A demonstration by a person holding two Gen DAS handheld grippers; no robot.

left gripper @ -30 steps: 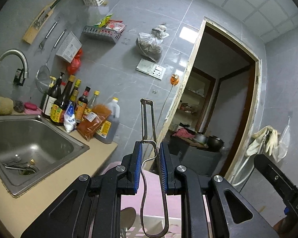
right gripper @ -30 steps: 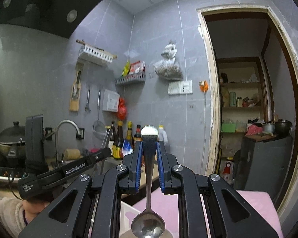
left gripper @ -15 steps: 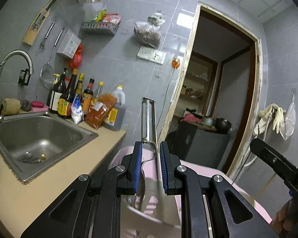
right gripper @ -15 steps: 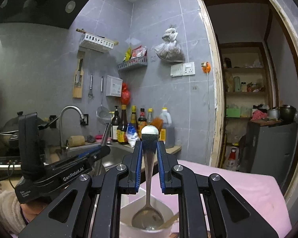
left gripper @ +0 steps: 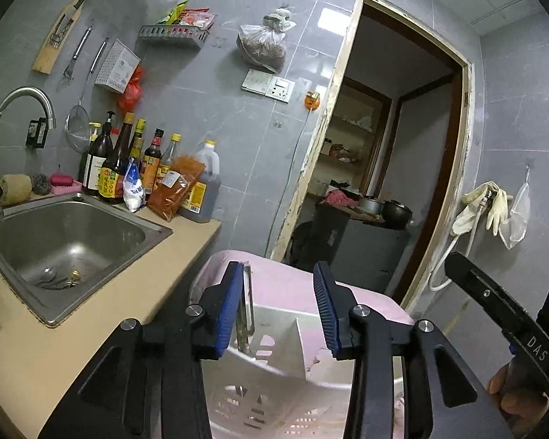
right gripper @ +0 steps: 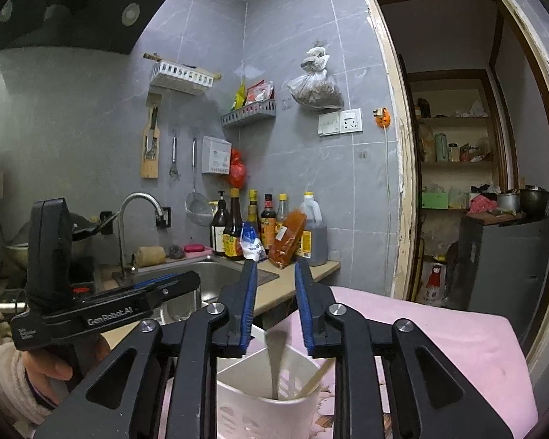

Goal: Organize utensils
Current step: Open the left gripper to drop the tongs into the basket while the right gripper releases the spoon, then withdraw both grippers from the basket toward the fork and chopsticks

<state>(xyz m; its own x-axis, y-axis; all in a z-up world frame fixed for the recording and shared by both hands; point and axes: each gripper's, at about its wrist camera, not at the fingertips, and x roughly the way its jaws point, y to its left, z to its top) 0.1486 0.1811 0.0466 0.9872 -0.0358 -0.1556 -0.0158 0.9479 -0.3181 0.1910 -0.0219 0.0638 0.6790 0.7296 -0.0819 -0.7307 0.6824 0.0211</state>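
- Left gripper (left gripper: 280, 303): jaws spread; the peeler (left gripper: 246, 311) leans against the left pad, dropping into the white holder (left gripper: 274, 320).
- Right gripper (right gripper: 273, 303): jaws spread above the spoon (right gripper: 275, 358), which stands in the holder.
- Both look light, stiff, slippery steel; grip their handles.

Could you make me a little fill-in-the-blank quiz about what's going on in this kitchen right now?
1. The spoon stands inside the white ____.
2. The fingers of the right gripper are ____, gripping nothing.
3. The peeler leans against the blue pad of the left gripper, whose fingers are ____.
4. The sauce bottles stand beside the metal ____.

Missing words: holder; open; open; sink
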